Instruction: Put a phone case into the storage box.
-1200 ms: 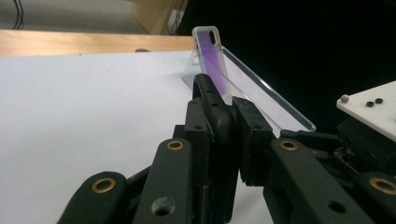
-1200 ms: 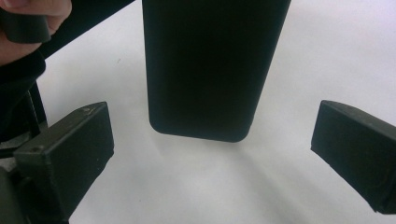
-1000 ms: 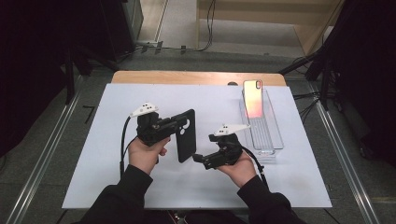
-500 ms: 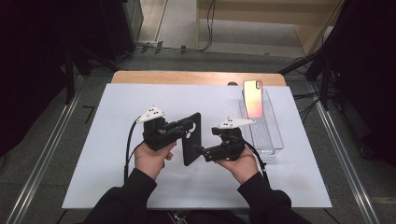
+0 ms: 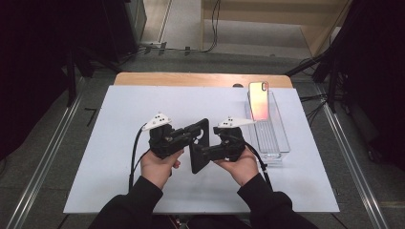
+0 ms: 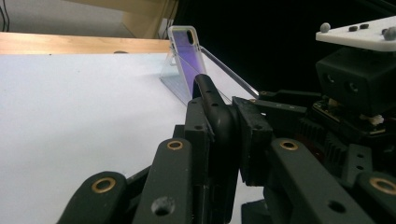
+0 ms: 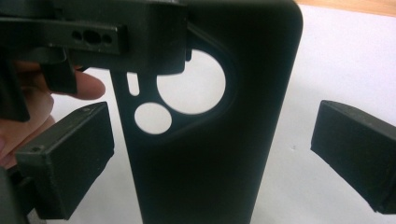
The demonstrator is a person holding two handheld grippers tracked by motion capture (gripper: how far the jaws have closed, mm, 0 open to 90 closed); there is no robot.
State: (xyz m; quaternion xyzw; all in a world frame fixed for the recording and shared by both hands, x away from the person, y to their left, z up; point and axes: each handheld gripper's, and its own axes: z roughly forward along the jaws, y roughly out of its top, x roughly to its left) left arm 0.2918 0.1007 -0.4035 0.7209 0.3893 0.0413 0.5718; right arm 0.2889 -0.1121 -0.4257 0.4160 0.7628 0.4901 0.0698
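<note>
Pinching an unmarked black phone case (image 5: pixel 199 151), left gripper (image 5: pixel 195 136); right gripper (image 7: pixel 212 154) spread.

a lab-like recording setup: a desk (image 5: pixel 143 109) covered by a plain white sheet (image 5: pixel 119 143), black curtains (image 5: pixel 43 57) on both sides, metal floor rails (image 5: pixel 43 167), loose cables (image 5: pixel 191 47) across the grey floor (image 5: pixel 191 59).
</note>
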